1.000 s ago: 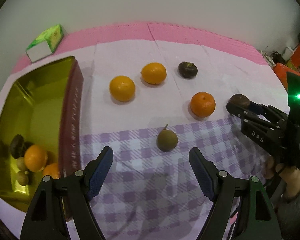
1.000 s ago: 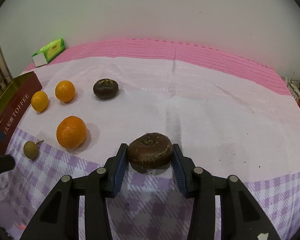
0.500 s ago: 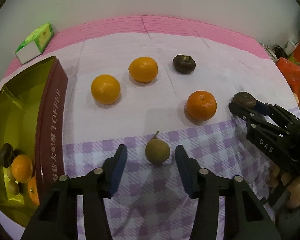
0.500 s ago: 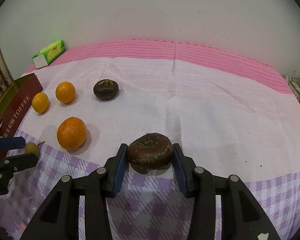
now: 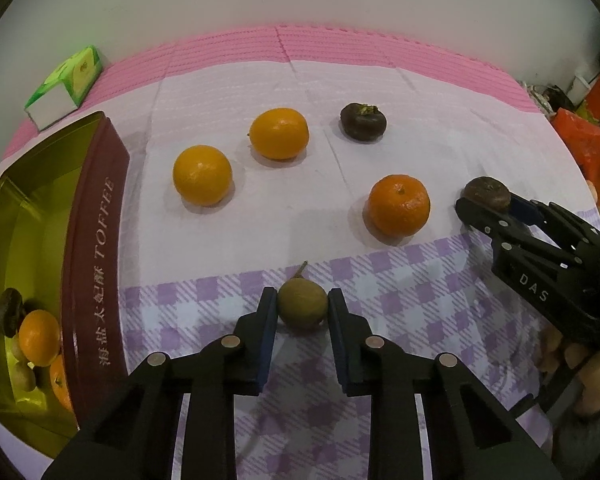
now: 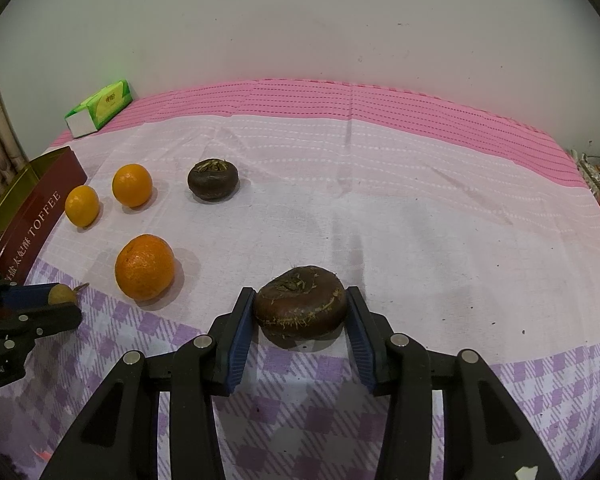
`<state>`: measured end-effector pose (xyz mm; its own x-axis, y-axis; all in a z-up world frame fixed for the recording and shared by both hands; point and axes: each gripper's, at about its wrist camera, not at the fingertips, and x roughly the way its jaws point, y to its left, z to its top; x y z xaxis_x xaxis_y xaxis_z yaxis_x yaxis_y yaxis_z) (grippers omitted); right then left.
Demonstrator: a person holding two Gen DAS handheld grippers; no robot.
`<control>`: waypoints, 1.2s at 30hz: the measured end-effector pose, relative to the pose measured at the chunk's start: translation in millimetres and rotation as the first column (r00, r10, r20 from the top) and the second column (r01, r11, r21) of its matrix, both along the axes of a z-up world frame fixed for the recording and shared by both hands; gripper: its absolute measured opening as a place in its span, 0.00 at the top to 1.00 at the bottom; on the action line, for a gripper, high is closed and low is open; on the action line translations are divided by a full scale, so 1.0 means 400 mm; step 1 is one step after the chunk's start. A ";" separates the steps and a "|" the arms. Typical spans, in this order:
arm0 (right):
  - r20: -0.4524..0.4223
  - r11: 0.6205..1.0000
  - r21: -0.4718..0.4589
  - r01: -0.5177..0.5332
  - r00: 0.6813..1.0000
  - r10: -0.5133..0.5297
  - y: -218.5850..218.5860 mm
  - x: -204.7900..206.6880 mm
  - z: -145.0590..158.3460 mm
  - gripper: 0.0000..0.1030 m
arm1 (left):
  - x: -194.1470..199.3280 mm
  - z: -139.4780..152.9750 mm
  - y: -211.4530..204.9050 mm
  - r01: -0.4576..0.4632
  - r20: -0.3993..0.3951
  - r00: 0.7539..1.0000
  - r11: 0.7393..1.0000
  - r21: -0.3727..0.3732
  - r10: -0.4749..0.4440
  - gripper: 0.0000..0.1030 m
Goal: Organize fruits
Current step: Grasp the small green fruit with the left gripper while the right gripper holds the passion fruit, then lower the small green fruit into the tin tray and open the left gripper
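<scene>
A small olive-brown fruit with a stem (image 5: 303, 309) lies on the purple checked cloth, and my left gripper (image 5: 302, 297) is shut on it, both blue pads against its sides. My right gripper (image 6: 300, 294) is shut on a flat dark brown fruit (image 6: 300, 307), which rests on the cloth. Loose on the white cloth lie two yellow-orange fruits (image 5: 202, 175) (image 5: 279, 133), a deeper orange mandarin (image 5: 399, 205) and another dark brown fruit (image 5: 363, 121). The open gold tin (image 5: 96, 240) at the left holds several fruits (image 5: 38, 336).
A green and white tissue box (image 5: 66, 84) lies at the back left by the wall. Orange packaging (image 5: 580, 140) and clutter sit past the table's right edge. In the left wrist view, a hand (image 5: 588, 376) grips the right tool at the right.
My left gripper came forward and down over the small olive-brown fruit, and its jaws went from wide apart to shut on it. The right gripper and its dark fruit stayed put.
</scene>
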<state>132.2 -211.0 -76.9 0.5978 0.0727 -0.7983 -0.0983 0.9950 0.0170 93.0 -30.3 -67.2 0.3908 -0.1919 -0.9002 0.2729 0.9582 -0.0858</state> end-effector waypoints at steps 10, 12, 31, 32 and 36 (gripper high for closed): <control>0.000 1.000 0.000 0.000 1.000 0.000 0.001 0.000 0.000 0.59 | -0.030 0.072 0.059 -0.026 0.044 0.999 0.999 -0.026 0.028 0.74; 0.000 1.000 -0.001 0.000 1.000 0.000 0.001 0.000 0.001 0.59 | -0.036 0.094 0.083 -0.045 0.060 0.997 0.999 -0.027 0.046 0.74; 0.000 1.000 -0.006 -0.001 1.000 0.001 -0.002 -0.001 -0.002 0.58 | -0.056 0.153 0.457 -0.341 0.116 0.936 0.938 0.058 0.333 0.75; 0.000 1.000 -0.006 -0.001 1.000 0.001 -0.001 -0.001 -0.002 0.58 | -0.055 0.149 0.472 -0.351 0.116 0.933 0.934 0.066 0.342 0.75; 0.000 1.000 -0.007 -0.002 1.000 0.002 -0.001 -0.001 -0.002 0.57 | -0.054 0.125 0.519 -0.384 0.089 0.922 0.920 0.079 0.378 0.75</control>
<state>131.7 -211.3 -77.7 0.5973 0.0678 -0.7992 -0.1000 0.9949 0.0096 71.5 177.2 -17.2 0.4808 0.0671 -0.8743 -0.1124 0.9936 0.0144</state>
